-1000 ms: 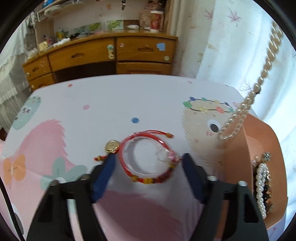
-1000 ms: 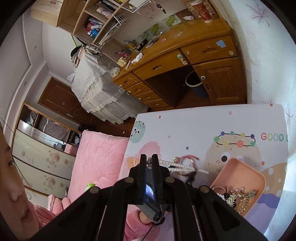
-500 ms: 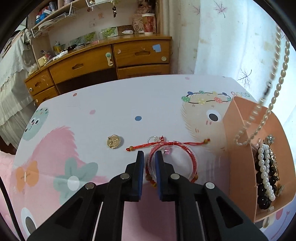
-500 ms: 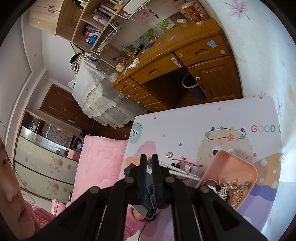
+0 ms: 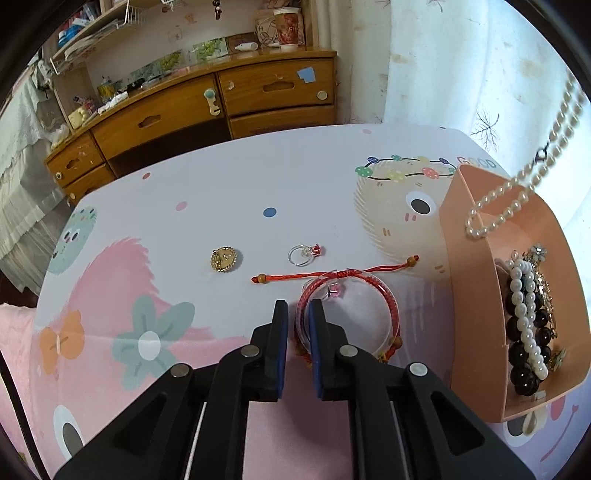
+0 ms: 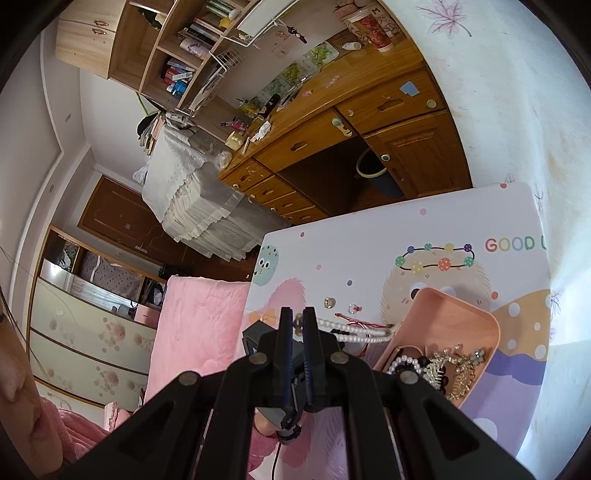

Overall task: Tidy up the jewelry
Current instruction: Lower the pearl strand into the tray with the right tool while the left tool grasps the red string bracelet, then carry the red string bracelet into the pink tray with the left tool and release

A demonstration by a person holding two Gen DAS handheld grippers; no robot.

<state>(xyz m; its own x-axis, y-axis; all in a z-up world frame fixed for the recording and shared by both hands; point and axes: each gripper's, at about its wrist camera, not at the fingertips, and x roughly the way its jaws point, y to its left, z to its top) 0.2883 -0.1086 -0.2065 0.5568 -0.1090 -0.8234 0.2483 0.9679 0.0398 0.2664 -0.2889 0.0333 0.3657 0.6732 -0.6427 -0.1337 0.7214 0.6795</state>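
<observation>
A gold pendant (image 5: 223, 259) and ring (image 5: 305, 254) lie loose (not yet sorted); the left gripper (image 5: 295, 319) pinches the red bracelet (image 5: 351, 314); the right gripper (image 6: 297, 323) dangles pearls (image 5: 517, 192) over the half-filled pink tray (image 5: 469, 277).

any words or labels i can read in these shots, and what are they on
"GOOD", in coloured letters on the printed table cover; another letter follows but is cut off at the wall.
"M" on the rim of the patterned cup on the desk.
Book spines on the shelf: too small to read.
The jewelry and the pink tray carry no text.
</observation>
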